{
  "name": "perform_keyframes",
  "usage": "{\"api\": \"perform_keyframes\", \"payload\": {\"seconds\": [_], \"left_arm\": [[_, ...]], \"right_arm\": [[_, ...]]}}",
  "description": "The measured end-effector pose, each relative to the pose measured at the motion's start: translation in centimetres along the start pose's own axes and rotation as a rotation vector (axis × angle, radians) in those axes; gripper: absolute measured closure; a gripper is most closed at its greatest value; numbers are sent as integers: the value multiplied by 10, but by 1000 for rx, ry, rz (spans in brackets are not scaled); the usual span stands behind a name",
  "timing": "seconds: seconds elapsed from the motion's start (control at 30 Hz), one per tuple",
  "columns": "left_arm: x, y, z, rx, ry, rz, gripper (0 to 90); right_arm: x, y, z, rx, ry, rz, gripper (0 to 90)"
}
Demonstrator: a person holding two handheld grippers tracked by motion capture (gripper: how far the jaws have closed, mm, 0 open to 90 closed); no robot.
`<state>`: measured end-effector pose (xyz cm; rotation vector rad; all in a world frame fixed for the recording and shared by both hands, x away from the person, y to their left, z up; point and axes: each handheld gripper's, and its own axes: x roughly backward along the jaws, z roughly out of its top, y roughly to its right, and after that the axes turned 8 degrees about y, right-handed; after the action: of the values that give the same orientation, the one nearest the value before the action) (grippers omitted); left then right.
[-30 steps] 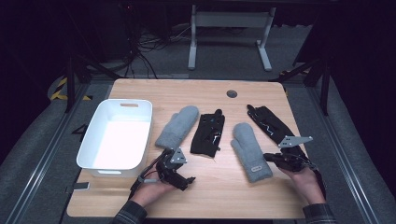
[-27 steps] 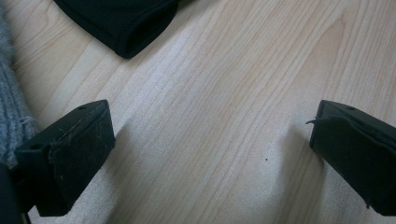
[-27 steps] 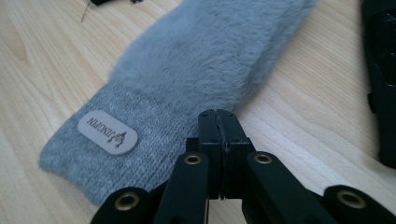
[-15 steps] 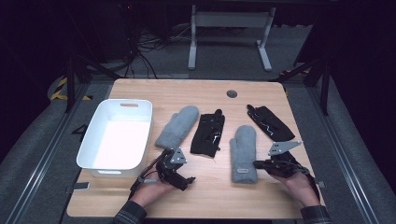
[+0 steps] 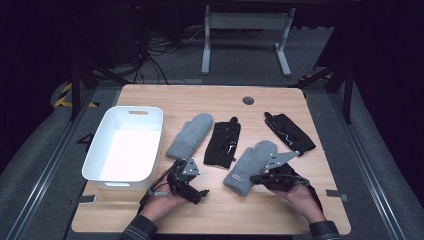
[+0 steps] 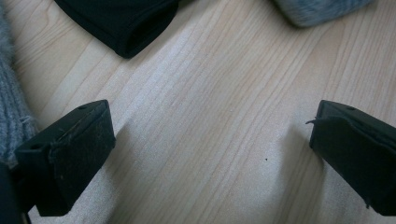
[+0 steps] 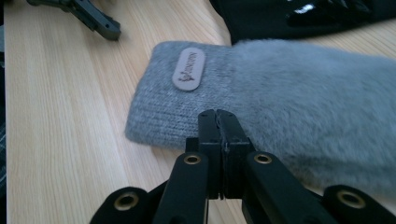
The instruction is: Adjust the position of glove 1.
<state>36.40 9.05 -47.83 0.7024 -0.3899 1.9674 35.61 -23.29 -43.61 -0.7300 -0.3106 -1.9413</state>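
A grey mitten (image 5: pixel 252 160) lies slanted on the wooden table, cuff toward me; its oval label (image 7: pixel 189 68) sits on the knit cuff. My right gripper (image 5: pixel 256 177) is shut, and its joined tips (image 7: pixel 218 116) press against the side of that mitten (image 7: pixel 289 84) near the cuff, with nothing between them. My left gripper (image 5: pixel 195 186) rests on the table, open; its jaws (image 6: pixel 210 149) stand wide apart over bare wood. A second grey mitten (image 5: pixel 190 136) lies left of a black glove (image 5: pixel 224 142). Another black glove (image 5: pixel 289 132) lies at the right.
A white bin (image 5: pixel 135 110) stands at the table's left. A round cable hole (image 5: pixel 248 100) sits near the far edge. In the left gripper view a black glove's cuff (image 6: pixel 126 18) and a mitten's knit cuff (image 6: pixel 11 107) lie close ahead.
My right gripper has slid left, pushing the near grey mitten leftward and turning it so its cuff swings toward the left gripper. The left gripper has stayed put.
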Motion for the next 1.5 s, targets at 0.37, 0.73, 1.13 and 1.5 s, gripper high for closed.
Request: {"api": "perform_keyframes", "payload": {"seconds": [0.37,0.73,1.13,1.5], "left_arm": [[0,0,0,0,0,0,5],[0,0,0,0,0,0,4],[0,0,0,1,1,1,5],[0,0,0,0,0,2,5]], "right_arm": [[2,14,16,-5,67,-34,900],[-7,53,15,-43,39,-122,900],[-18,42,2,-61,-32,-113,900],[-11,1,-8,-30,-67,-75,900]]}}
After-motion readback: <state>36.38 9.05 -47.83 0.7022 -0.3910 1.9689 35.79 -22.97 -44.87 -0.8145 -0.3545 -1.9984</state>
